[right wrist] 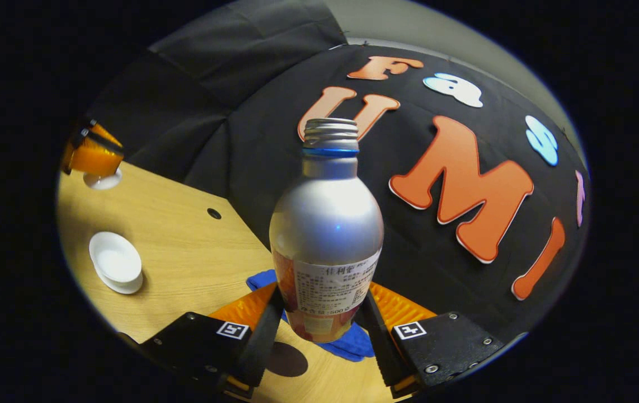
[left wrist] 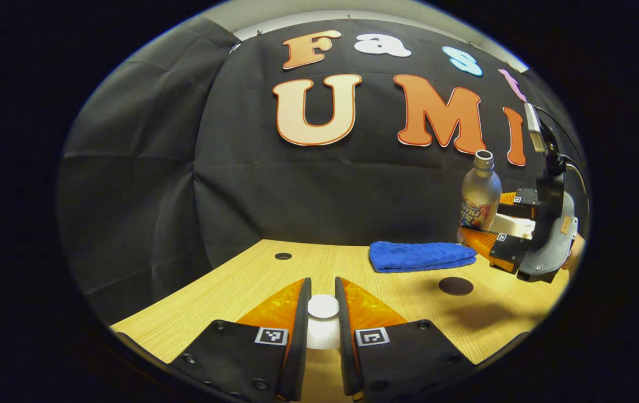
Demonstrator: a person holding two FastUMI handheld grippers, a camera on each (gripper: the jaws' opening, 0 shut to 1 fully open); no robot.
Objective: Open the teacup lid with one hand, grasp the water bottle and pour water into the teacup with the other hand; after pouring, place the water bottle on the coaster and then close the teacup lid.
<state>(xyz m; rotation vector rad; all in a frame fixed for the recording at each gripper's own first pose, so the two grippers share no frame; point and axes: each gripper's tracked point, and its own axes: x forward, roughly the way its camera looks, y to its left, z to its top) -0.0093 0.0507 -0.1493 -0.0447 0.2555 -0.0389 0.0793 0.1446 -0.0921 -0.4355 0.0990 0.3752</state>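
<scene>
Pouring comes next: our left tool [left wrist: 323, 330] pinches the white lid [left wrist: 323, 307], our right tool [right wrist: 319, 330] clamps the water bottle [right wrist: 326, 224] above the tabletop [right wrist: 185, 240]. We must carry it left over the open teacup [right wrist: 115, 262] and tilt.

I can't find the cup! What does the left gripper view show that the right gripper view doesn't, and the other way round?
Left gripper view: the right gripper seen from outside, jaws around the water bottle. Right gripper view: the open teacup on the table. Both: bottle, white lid, blue cloth, dark coaster.
</scene>
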